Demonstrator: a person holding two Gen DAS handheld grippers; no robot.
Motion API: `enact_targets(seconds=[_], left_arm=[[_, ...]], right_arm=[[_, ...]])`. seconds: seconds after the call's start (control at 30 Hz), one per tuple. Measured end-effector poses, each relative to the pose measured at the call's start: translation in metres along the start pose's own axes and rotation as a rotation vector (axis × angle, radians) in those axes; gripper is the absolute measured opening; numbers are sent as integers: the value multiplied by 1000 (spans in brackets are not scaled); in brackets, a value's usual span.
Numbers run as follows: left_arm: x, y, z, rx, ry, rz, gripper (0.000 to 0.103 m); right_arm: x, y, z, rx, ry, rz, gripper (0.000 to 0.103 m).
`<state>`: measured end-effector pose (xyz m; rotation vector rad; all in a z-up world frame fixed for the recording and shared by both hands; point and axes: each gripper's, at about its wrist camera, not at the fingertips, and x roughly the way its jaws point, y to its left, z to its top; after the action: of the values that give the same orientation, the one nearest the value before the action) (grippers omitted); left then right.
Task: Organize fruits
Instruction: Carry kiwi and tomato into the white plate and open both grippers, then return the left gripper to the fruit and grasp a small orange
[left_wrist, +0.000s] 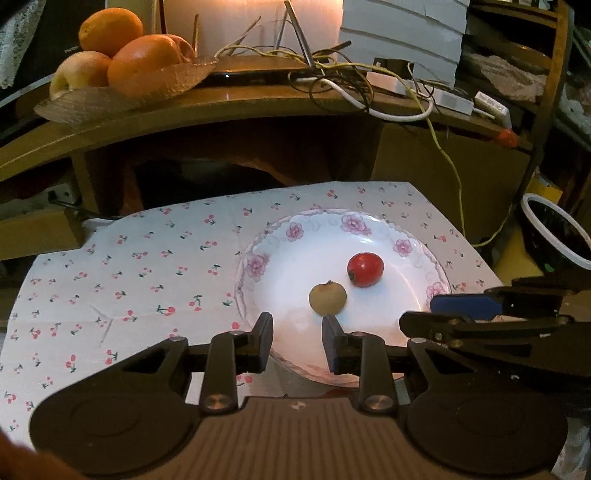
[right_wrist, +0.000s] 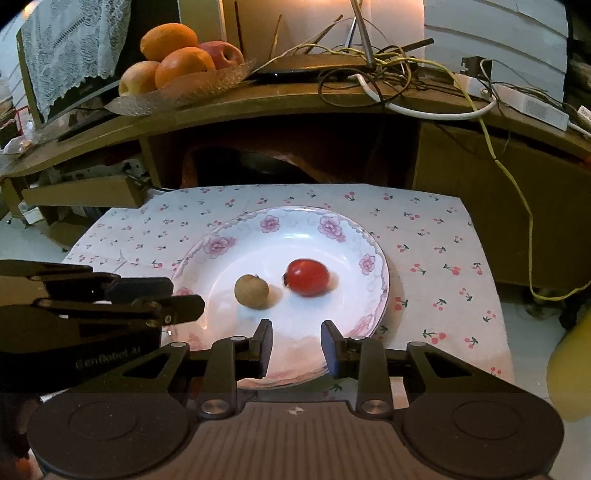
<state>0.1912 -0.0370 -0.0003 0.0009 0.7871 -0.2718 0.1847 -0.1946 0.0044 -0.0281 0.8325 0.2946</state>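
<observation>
Fruits sit on the flowered plate (right_wrist: 373, 266): a red fruit (right_wrist: 307, 277) right of centre, its long axis running left-right with the dark stem end leftward, and a round tan fruit (right_wrist: 251, 290) just beside it, left. We see both the left gripper (left_wrist: 297, 332) and right gripper (right_wrist: 296, 338) at the plate's near rim, jaws slightly apart, holding nothing. Under the plate, a cherry-print cloth (right_wrist: 436, 251) covers the surface; behind it a cluttered wooden desk (right_wrist: 303, 99) carries a bowl of oranges and apples (right_wrist: 177, 70).
</observation>
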Motion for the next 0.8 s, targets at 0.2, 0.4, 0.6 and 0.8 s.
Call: enact_targets(seconds=[0.2,0.4,0.6,0.8], left_arm=[[-16,8,-6,2,-6,4,35],[-37,21,-20,7,-3,22,36],[-60,37,-41,4,14,32,36],[-74,44,-68,12,65,26,39]], right_arm=[[-6,9,-7,-7,15,42,33],[-17,29,-15,-48,23,83,37],[-18,51,-27,-106,55,133,39],[-12,64,-36,-164,91,147,42]])
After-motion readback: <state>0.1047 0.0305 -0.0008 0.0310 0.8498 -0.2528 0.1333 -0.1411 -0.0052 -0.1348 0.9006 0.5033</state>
